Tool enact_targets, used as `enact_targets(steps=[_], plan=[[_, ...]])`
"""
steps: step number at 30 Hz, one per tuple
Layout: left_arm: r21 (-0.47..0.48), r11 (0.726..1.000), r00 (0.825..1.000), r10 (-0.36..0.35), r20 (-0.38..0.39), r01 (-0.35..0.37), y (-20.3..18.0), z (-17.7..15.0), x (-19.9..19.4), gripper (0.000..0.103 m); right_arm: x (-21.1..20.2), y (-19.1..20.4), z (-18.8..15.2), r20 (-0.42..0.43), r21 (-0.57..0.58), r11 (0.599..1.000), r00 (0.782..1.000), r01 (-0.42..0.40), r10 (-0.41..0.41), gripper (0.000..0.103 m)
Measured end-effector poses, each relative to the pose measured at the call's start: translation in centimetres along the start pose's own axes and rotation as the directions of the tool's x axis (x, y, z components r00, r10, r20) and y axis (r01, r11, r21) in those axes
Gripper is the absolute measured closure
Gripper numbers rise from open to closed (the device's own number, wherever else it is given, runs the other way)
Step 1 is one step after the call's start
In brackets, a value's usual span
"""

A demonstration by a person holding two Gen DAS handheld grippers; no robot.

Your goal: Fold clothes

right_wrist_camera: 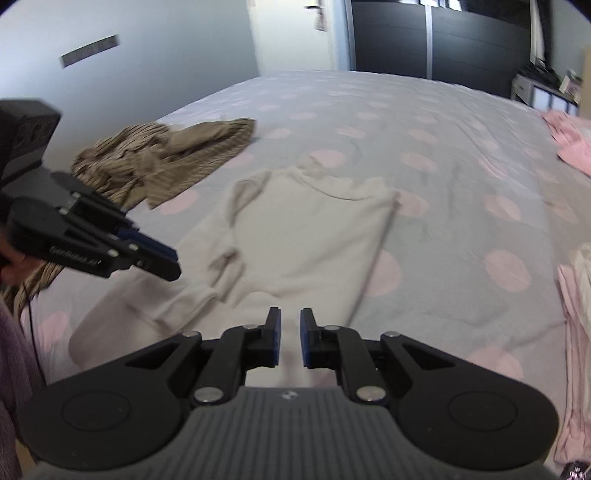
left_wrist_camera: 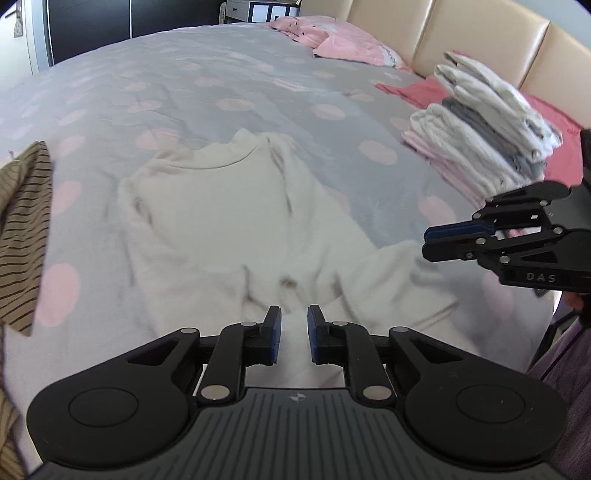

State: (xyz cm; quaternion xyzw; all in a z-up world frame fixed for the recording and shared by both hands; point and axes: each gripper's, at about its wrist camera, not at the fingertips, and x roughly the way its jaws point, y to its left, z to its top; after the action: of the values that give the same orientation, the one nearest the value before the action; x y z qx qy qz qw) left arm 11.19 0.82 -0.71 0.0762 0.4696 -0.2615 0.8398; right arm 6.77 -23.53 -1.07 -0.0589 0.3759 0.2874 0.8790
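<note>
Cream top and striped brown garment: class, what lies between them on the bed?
Only bare dotted bedspread separates the cream top from the striped brown garment, shown in the right wrist view.

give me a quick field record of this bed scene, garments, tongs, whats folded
surface: grey bedspread with pink dots
garment in work: cream long-sleeved top, laid flat, partly folded, collar away from the person
left tongs: open, empty, above the top's near edge
right tongs: open, empty, above the top's hem
waiting: crumpled brown striped garment, beside the top
done: stack of folded white, grey and pink clothes, near the beige padded headboard
also: pink pillow
</note>
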Motion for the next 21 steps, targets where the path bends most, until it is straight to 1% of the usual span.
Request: enact_targets(steps=[4,7,8,11,12,13,14,15,19,20,21], plan=[[0.032,0.998,0.997,0.050,-0.067,-0.048,0.1,-2.1,1.2,0.091,1.8,1.4,-0.7,-0.059,-0.034,0.999,0.998,0.001,-0.003,0.089],[0.053,0.996,0.992,0.073,-0.103,-0.068,0.5,-3.5,2.1,0.091,3.6,1.6,-1.7,-0.131,-0.032,0.999,0.991,0.005,-0.010,0.089],[0.046,0.997,0.993,0.068,-0.095,-0.064,0.7,-3.7,2.1,0.090,4.1,1.6,-2.0,-0.148,-0.036,0.999,0.989,0.008,-0.013,0.090],[0.019,0.998,0.996,0.055,-0.063,-0.054,1.2,-3.6,0.9,0.089,3.5,1.4,-1.6,-0.134,-0.020,1.000,0.991,0.001,-0.004,0.087],[0.012,0.999,0.997,0.052,-0.049,-0.052,1.3,-3.4,0.4,0.087,3.1,1.2,-1.2,-0.126,-0.005,1.000,0.992,-0.002,0.001,0.081],[0.006,0.999,0.998,0.047,-0.036,-0.047,1.5,-3.2,0.0,0.083,2.6,1.0,-0.9,-0.116,0.011,1.000,0.993,-0.005,0.006,0.077],[0.001,0.999,0.999,0.038,-0.025,-0.038,1.7,-2.8,-0.3,0.080,2.2,0.7,-0.4,-0.103,0.029,0.999,0.995,-0.013,0.016,0.075],[-0.005,0.999,0.999,0.033,-0.015,-0.033,2.1,-2.3,-0.6,0.079,1.9,0.3,0.0,-0.096,0.042,0.999,0.995,-0.016,0.020,0.075],[-0.051,0.998,0.999,0.040,0.004,-0.039,4.8,0.0,-0.5,0.074,2.6,-2.1,2.4,-0.109,0.100,0.995,0.994,0.017,-0.006,0.075],[-0.063,0.997,0.999,0.044,0.003,-0.043,5.5,0.6,-0.2,0.073,3.0,-2.8,3.0,-0.112,0.119,0.993,0.994,0.025,-0.011,0.074],[-0.074,0.996,0.999,0.048,0.002,-0.048,6.2,1.3,0.0,0.072,3.5,-3.5,3.6,-0.115,0.137,0.990,0.993,0.032,-0.017,0.067]])
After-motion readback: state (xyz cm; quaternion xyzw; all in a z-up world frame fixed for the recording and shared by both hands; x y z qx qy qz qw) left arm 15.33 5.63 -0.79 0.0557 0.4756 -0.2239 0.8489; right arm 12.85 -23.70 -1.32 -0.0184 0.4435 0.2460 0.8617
